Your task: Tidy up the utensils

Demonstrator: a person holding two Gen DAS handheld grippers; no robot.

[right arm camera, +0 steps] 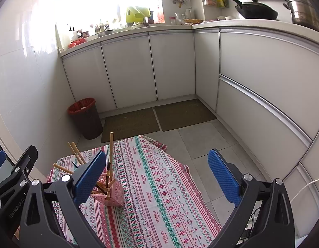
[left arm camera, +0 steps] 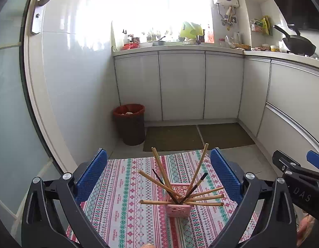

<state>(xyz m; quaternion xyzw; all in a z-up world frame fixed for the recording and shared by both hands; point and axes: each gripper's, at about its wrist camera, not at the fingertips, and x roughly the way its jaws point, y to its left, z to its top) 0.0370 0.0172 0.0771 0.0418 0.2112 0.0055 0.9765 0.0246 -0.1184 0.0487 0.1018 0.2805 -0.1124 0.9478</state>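
Observation:
A pink square holder (left arm camera: 178, 208) stands on the patterned tablecloth (left arm camera: 122, 206). Several wooden chopsticks (left arm camera: 159, 165) and dark ones fan out of it in all directions. My left gripper (left arm camera: 159, 177) is open and empty, its blue pads either side of the holder, above and in front of it. In the right wrist view the holder (right arm camera: 115, 194) stands at the left, partly hidden behind my right gripper's left pad. My right gripper (right arm camera: 157, 175) is open and empty above the cloth (right arm camera: 159, 186), to the right of the holder.
A dark bin with a red liner (left arm camera: 130, 124) stands by the left wall. Two brown mats (left arm camera: 196, 136) lie before the white cabinets (left arm camera: 180, 86). The counter holds a wok (right arm camera: 256, 10), a steel pot (right arm camera: 304, 10) and clutter. A door with a handle (left arm camera: 36, 10) is at left.

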